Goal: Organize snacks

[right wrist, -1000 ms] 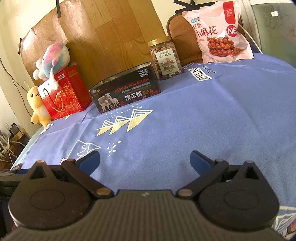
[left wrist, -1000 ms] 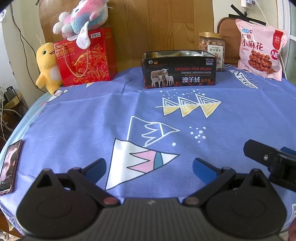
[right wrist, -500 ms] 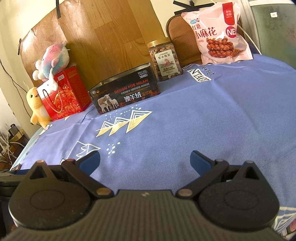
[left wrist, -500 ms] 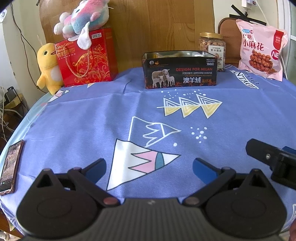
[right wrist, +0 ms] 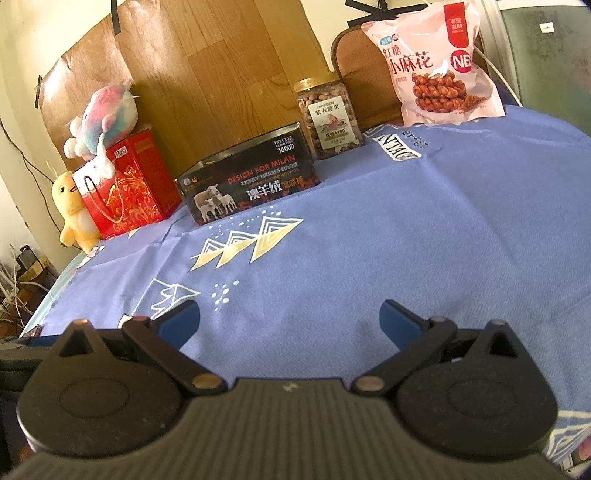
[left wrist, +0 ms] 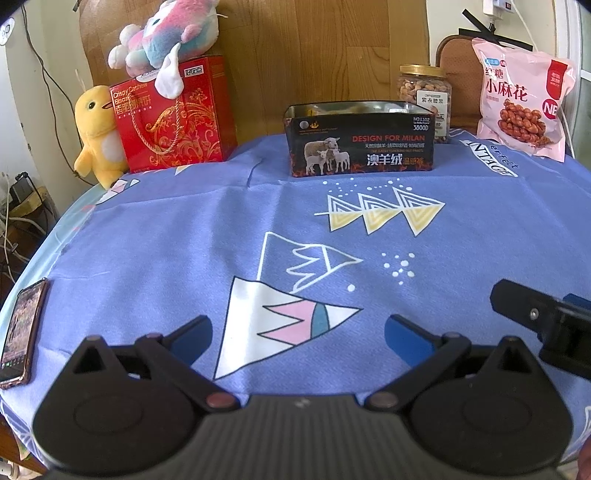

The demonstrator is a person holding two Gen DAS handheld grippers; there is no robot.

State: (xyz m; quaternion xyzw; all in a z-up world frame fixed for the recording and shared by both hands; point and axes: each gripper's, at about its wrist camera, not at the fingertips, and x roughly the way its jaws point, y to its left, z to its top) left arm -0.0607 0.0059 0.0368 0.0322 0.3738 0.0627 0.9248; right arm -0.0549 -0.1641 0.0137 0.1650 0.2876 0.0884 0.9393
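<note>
I have a round table under a blue cloth printed with white, yellow and pink triangles, and I place everything from the open black rectangular tin with sheep and "DESIGN FOR MILAN" on its side, which stands at the far middle of that cloth. Left of the tin stands a red gift box with gold swirls and a cord handle, with a pink, white and blue plush toy lying on its top and a yellow plush duck just beside it on its far side from the tin. Well to the right of the tin a pink bag of twisted fried dough snacks leans upright against a brown chair back. Just behind the tin's right end is a clear plastic jar of nuts with a gold lid, upright and very close to the tin; I cannot tell if they touch. Far to the tin's near left, at the table edge, a phone in a dark reddish case lies flat

My left gripper hangs over the cloth well short of the tin, its 2 blue-tipped fingers spread wide with nothing between them. My right gripper is likewise wide apart and empty, nearer the tin's right side
</note>
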